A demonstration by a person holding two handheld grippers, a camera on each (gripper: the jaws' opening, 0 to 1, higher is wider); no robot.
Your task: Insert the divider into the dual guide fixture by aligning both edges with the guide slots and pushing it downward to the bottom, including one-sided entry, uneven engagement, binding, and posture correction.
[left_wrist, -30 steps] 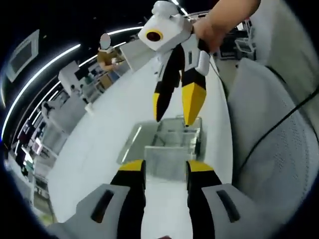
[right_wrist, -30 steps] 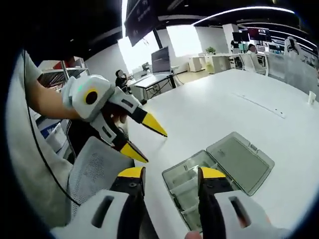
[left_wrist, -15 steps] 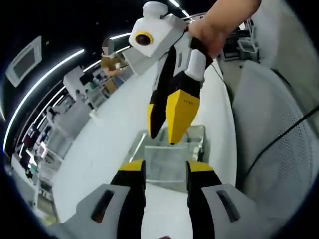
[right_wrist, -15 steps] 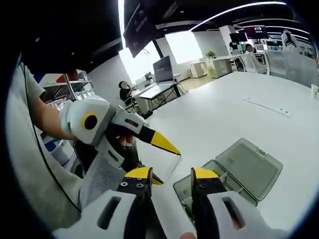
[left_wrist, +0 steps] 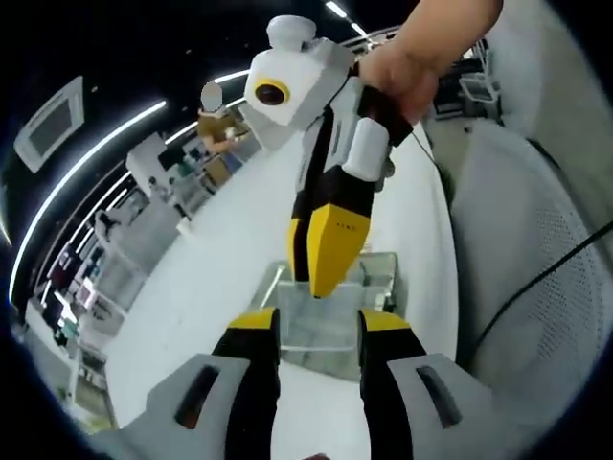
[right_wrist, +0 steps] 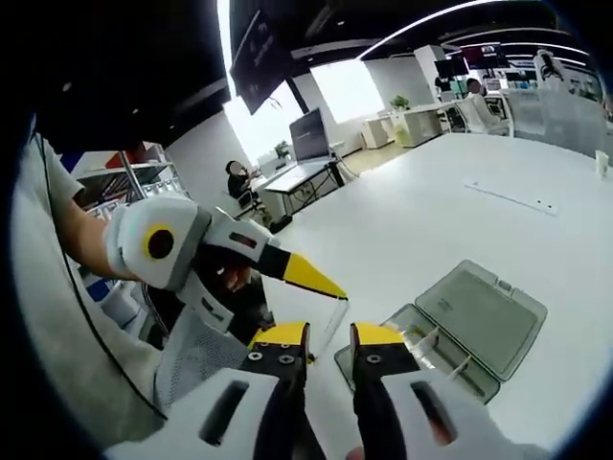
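The divider (left_wrist: 318, 321) is a clear thin plate held across its width between my left gripper's (left_wrist: 317, 331) jaws, above the clear compartment box (left_wrist: 378, 273). My right gripper (left_wrist: 316, 278) comes down from above, and its yellow and black fingertips are closed on the divider's top edge. In the right gripper view the divider (right_wrist: 332, 326) shows edge-on, running down between my right gripper's (right_wrist: 330, 337) narrowly spaced jaws. My left gripper (right_wrist: 287, 273) reaches in from the left with its yellow finger on the plate. The box (right_wrist: 421, 350) lies just beyond, its lid (right_wrist: 482, 305) folded open flat.
The white table (right_wrist: 460, 211) stretches away to the right. A grey mesh chair back (left_wrist: 536, 287) stands close on the near side. A person's hand (left_wrist: 421, 57) holds the right gripper. Desks, monitors and people sit far off in the office.
My right gripper has come down onto the divider's top edge and its jaws have narrowed from wide apart to nearly together. My left gripper has kept its hold on the divider.
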